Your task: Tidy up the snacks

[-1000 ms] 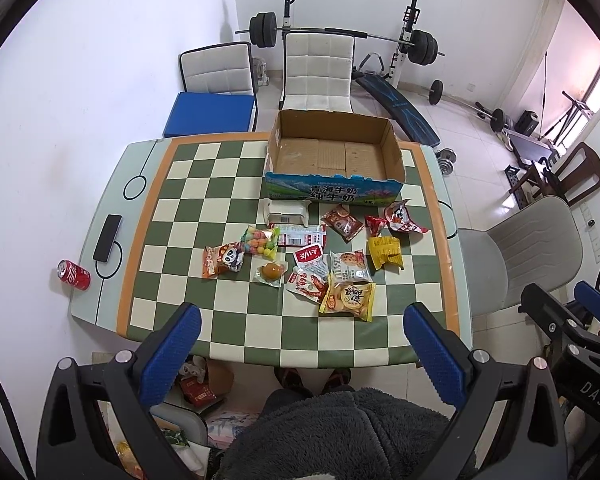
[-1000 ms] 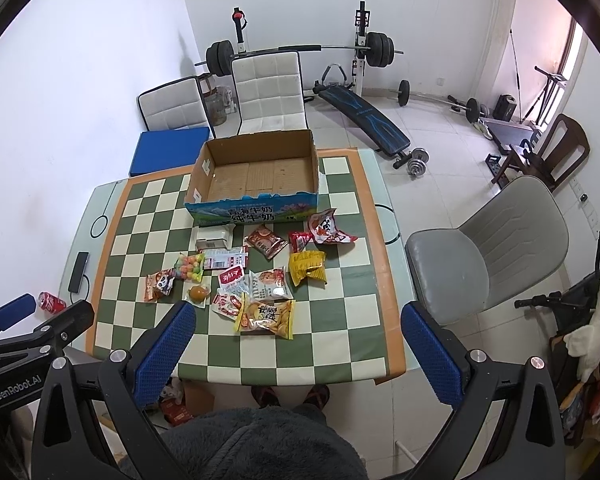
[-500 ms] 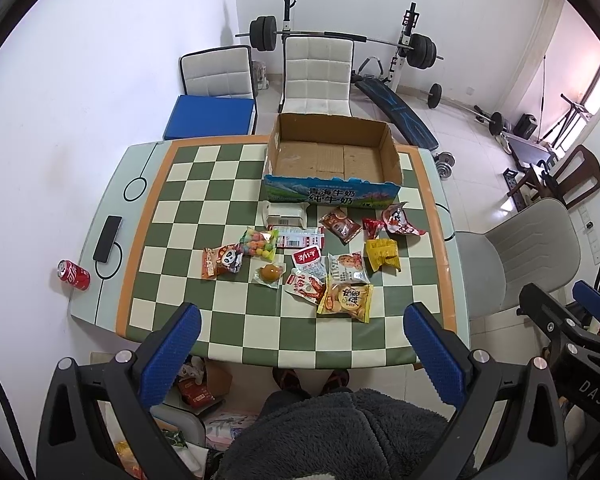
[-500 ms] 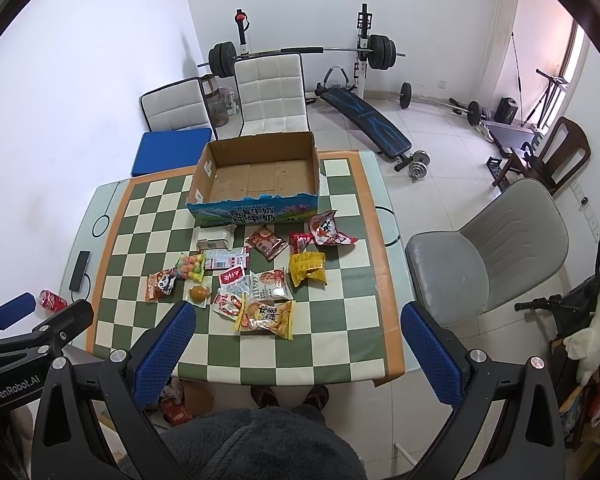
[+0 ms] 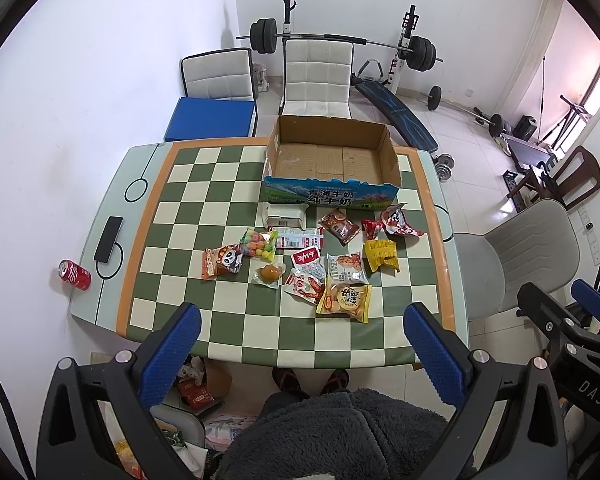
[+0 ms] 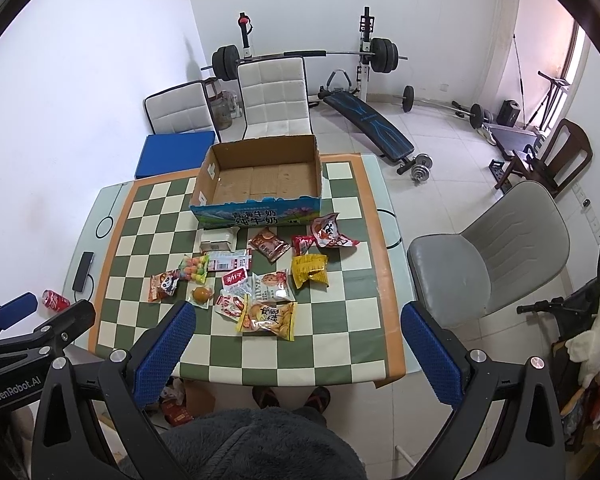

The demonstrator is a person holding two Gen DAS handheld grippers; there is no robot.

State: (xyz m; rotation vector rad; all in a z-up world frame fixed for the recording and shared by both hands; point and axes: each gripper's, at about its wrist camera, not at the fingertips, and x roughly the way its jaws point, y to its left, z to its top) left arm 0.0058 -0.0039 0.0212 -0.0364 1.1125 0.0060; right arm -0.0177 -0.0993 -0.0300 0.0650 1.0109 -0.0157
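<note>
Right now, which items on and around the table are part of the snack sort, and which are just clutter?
Job:
cardboard box, empty
snack packets loose on the checkered table
left gripper and right gripper, both open, held high

Clutter:
phone
red soda can
white chairs
grey chair
weight bench

Checkered table (image 5: 228,332), open cardboard box (image 5: 332,160) at its far edge; snack packets (image 5: 340,268) scattered mid-table; phone (image 5: 108,234) and red can (image 5: 74,275) at left edge
</note>
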